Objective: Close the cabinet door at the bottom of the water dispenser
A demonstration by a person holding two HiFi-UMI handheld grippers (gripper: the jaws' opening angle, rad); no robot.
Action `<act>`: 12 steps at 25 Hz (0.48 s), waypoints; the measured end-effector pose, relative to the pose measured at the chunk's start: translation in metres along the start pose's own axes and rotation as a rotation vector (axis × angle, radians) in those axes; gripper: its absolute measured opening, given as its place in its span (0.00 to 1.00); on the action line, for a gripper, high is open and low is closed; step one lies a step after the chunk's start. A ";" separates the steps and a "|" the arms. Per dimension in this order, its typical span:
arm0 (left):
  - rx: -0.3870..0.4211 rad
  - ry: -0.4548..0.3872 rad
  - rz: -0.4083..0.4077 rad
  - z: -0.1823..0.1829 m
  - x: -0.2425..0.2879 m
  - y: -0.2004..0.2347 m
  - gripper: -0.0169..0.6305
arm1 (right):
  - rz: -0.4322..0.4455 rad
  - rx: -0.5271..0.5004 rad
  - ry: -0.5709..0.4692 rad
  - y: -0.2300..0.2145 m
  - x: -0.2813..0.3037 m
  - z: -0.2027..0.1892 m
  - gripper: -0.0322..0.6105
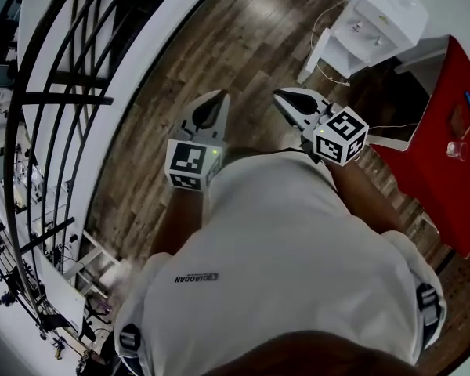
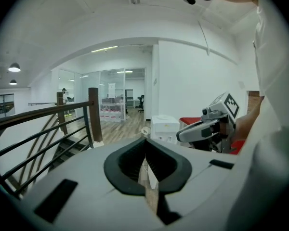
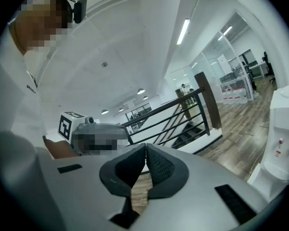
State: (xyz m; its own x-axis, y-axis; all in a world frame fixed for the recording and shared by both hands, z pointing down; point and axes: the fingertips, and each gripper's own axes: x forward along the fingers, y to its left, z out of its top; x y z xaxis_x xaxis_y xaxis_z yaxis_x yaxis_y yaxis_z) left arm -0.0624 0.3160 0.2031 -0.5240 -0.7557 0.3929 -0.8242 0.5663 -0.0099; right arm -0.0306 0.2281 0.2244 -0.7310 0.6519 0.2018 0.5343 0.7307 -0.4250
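Observation:
The white water dispenser [image 1: 380,14] stands on the wooden floor at the top right of the head view. Its bottom cabinet door [image 1: 314,54] swings out to the left, open. Both grippers are held in front of the person's chest, well short of the dispenser. My left gripper [image 1: 222,94] is shut with nothing in it, and my right gripper [image 1: 279,93] is shut and empty too. The left gripper view looks past shut jaws at the dispenser [image 2: 164,127] ahead, with the right gripper [image 2: 182,136] beside it. In the right gripper view the dispenser [image 3: 284,129] sits at the right edge.
A black stair railing [image 1: 59,100] and a white ledge [image 1: 145,77] run along the left. A red table [image 1: 446,155] stands to the right of the dispenser. A thin cable [image 1: 329,75] lies on the floor by the open door. Wooden floor [image 1: 251,37] stretches between me and the dispenser.

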 end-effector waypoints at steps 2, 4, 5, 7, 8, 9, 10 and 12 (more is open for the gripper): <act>0.009 0.008 -0.038 0.007 0.013 -0.012 0.01 | -0.038 0.018 -0.007 -0.012 -0.013 0.000 0.08; 0.022 0.020 -0.080 0.013 0.023 -0.023 0.01 | -0.074 0.042 -0.017 -0.023 -0.024 0.000 0.08; 0.035 0.030 -0.103 0.015 0.028 -0.028 0.01 | -0.091 0.054 -0.026 -0.027 -0.028 0.000 0.08; 0.068 0.052 -0.147 0.017 0.040 -0.033 0.01 | -0.128 0.070 -0.043 -0.038 -0.036 0.001 0.08; 0.080 0.063 -0.166 0.017 0.048 -0.034 0.01 | -0.148 0.076 -0.051 -0.044 -0.039 0.002 0.08; 0.088 0.072 -0.184 0.016 0.056 -0.034 0.01 | -0.169 0.082 -0.057 -0.049 -0.041 0.001 0.08; 0.093 0.078 -0.203 0.015 0.064 -0.033 0.01 | -0.191 0.088 -0.062 -0.055 -0.043 0.001 0.08; 0.103 0.080 -0.248 0.016 0.083 -0.032 0.01 | -0.243 0.097 -0.068 -0.069 -0.048 0.000 0.08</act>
State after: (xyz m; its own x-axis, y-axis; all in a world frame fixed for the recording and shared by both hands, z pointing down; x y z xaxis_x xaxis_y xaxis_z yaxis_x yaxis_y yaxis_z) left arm -0.0831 0.2303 0.2210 -0.2878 -0.8363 0.4666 -0.9449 0.3273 0.0038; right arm -0.0321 0.1462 0.2434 -0.8615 0.4420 0.2498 0.2988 0.8392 -0.4544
